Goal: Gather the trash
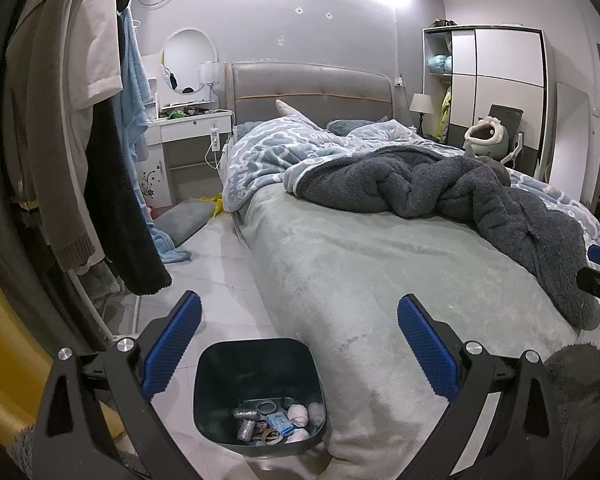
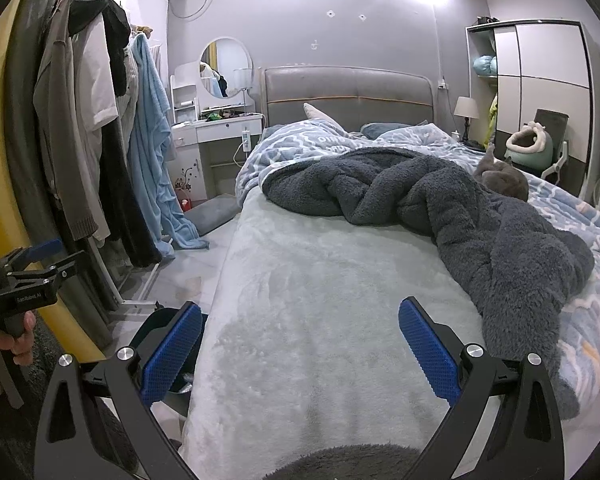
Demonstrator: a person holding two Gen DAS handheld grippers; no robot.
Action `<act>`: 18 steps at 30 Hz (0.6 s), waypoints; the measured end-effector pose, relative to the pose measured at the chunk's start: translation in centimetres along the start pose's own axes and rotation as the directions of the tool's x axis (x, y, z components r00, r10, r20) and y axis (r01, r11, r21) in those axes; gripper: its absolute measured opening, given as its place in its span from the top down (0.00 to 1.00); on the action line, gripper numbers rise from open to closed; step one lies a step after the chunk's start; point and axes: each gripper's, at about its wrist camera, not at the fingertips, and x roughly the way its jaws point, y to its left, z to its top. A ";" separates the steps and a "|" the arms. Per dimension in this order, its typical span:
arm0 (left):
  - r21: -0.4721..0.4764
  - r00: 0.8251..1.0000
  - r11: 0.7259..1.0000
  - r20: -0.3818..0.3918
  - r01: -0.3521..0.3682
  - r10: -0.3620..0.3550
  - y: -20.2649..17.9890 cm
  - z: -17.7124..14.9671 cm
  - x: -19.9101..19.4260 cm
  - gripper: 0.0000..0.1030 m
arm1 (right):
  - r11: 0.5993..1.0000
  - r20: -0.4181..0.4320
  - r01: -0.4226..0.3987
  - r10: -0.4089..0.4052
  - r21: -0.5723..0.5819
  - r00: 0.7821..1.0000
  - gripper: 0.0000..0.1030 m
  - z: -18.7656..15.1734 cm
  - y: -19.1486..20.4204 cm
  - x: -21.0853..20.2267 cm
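Bedroom scene seen from both wrist cameras. A dark bin [image 1: 260, 394] stands on the tiled floor [image 1: 220, 272] just beside the foot corner of the bed [image 1: 380, 280], below and between the fingers of the left gripper [image 1: 299, 346], whose blue pads are spread wide with nothing between them. Inside the bin lies the collected trash [image 1: 278, 420]: three crumpled white paper balls, two foil-wrapped pieces, a light blue packet, a tape roll and some dark rings; any print on them is too small to read. The right gripper [image 2: 300, 346] is likewise released and empty, hovering above the bare pale sheet at the bed's foot; the bin [image 2: 164, 332] shows only partly behind its left finger. The left gripper's body [image 2: 24, 292], at the left edge of the right wrist view, bears the label "RenRobot.AI". On the bed lie one dark grey fleece blanket [image 2: 440, 216], one blue patterned duvet [image 2: 308, 140] and one grey cat [image 2: 504, 180]. A clothes rack [image 2: 100, 140] stands to the left; one white dressing bench [image 2: 216, 128] with an oval mirror [image 2: 225, 67] stands beside the headboard.
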 end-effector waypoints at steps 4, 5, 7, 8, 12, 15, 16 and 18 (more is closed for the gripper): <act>0.001 1.000 1.000 -0.001 0.001 -0.001 0.0 0.0 0.0 0.03 | 1.000 -0.004 0.000 0.000 -0.005 1.000 0.03 0.0 -0.2 0.1; 0.002 1.000 1.000 -0.001 0.000 0.000 0.1 0.0 0.0 0.03 | 1.000 -0.003 0.001 -0.001 -0.004 1.000 0.03 0.0 -0.1 0.1; 0.001 1.000 1.000 -0.002 0.000 0.000 0.1 0.0 0.0 0.03 | 1.000 -0.003 0.000 0.000 -0.003 1.000 0.03 0.0 -0.2 0.1; 0.000 1.000 1.000 -0.003 0.000 0.000 0.1 0.0 0.0 0.03 | 1.000 -0.003 0.000 0.000 -0.003 1.000 0.03 0.0 -0.2 0.2; 0.000 1.000 1.000 -0.002 0.000 0.000 0.1 0.0 0.0 0.03 | 1.000 -0.003 0.000 0.000 -0.004 1.000 0.03 0.0 -0.2 0.2; 0.000 1.000 1.000 -0.005 0.001 -0.001 0.1 0.0 0.0 0.03 | 1.000 -0.003 0.000 0.000 -0.004 1.000 0.03 0.0 -0.1 0.1; 0.000 1.000 1.000 -0.005 0.000 0.000 0.1 0.0 0.0 0.03 | 1.000 -0.003 0.000 0.000 -0.004 1.000 0.03 0.0 -0.1 0.1; 0.000 1.000 1.000 -0.005 -0.001 0.001 0.1 0.0 0.0 0.03 | 1.000 -0.004 0.000 0.000 -0.004 1.000 0.03 0.0 -0.1 0.1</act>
